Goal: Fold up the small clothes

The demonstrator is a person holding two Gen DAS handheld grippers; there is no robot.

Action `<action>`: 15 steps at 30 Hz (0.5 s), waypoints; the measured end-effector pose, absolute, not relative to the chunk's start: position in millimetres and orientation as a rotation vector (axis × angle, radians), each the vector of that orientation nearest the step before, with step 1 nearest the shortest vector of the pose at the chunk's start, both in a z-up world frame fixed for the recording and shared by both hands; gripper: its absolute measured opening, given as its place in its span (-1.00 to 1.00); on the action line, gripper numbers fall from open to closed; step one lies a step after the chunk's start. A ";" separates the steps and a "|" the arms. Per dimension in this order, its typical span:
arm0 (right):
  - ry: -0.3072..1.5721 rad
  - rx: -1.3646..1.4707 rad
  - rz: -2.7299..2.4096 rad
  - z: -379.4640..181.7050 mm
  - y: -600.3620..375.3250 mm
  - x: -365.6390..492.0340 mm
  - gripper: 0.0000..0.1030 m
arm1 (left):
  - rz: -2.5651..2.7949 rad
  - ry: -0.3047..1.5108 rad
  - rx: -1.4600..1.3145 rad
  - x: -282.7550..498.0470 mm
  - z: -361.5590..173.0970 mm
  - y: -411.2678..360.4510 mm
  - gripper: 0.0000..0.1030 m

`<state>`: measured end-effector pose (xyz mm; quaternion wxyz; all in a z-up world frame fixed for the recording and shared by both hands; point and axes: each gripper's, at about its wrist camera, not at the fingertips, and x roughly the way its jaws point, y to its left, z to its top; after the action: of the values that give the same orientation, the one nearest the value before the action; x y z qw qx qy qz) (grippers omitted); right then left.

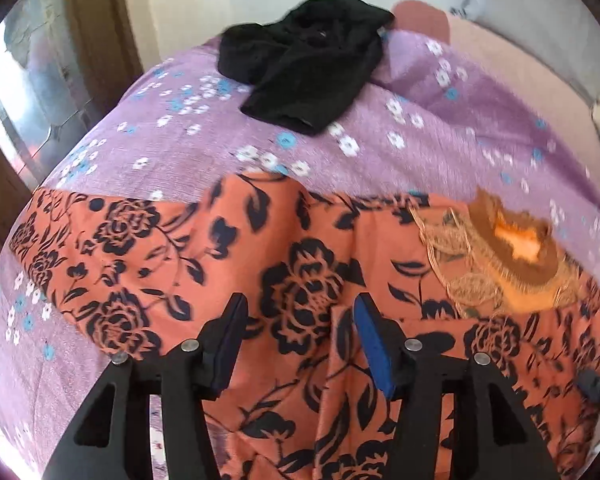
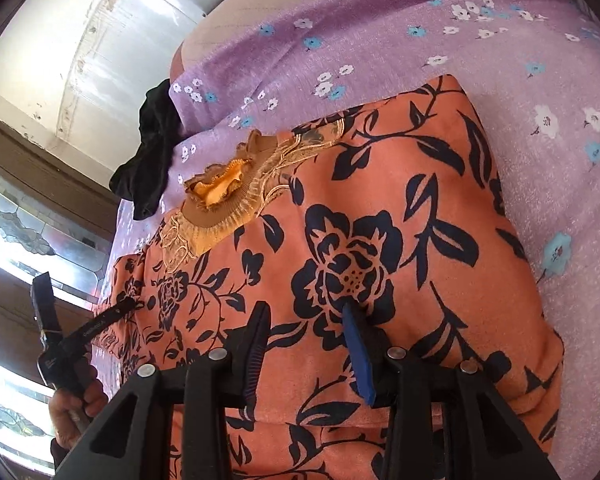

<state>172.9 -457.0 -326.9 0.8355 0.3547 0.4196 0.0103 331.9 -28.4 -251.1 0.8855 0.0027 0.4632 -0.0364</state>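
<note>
Left wrist view | we see left gripper (image 1: 300, 312) and right gripper (image 2: 306, 320) both agape, empty, over the orange dress (image 1: 292, 248) | its length runs sideways; sleeve lies left, nearer left gripper.

Orange floral top (image 1: 300, 280) spread flat; black garment (image 1: 304, 68), seemingly crumpled, beyond.

Daylight floods in from the window (image 1: 24, 92) on my left, blown out to white glare there. The left view is smeared with motion blur, worst at the far black garment (image 1: 300, 64); the right view is sharper. Both bend strongly at dark round edges.
</note>
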 end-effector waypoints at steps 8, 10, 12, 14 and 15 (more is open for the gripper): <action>0.886 0.762 0.032 -330.5 -457.2 170.8 -0.17 | 0.321 0.905 -0.335 326.2 -238.9 143.5 0.56; 0.884 0.749 0.028 -330.1 -455.1 171.0 -0.17 | 0.368 0.926 -0.460 320.2 -254.1 185.8 0.55; 0.882 0.744 0.025 -329.8 -454.2 170.2 -0.13 | 0.369 0.945 -0.564 320.4 -270.1 215.1 0.55; 0.879 0.736 0.023 -329.2 -451.5 171.4 -0.07 | 0.338 0.972 -0.650 326.1 -285.5 232.9 0.55; 0.878 0.730 0.022 -328.6 -449.9 171.8 -0.04 | 0.311 0.986 -0.691 329.7 -292.6 238.7 0.55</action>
<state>171.8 -449.9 -328.6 0.8414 0.3454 0.4154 0.0104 329.7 238.7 -292.6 0.8127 -0.3236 0.4620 0.1457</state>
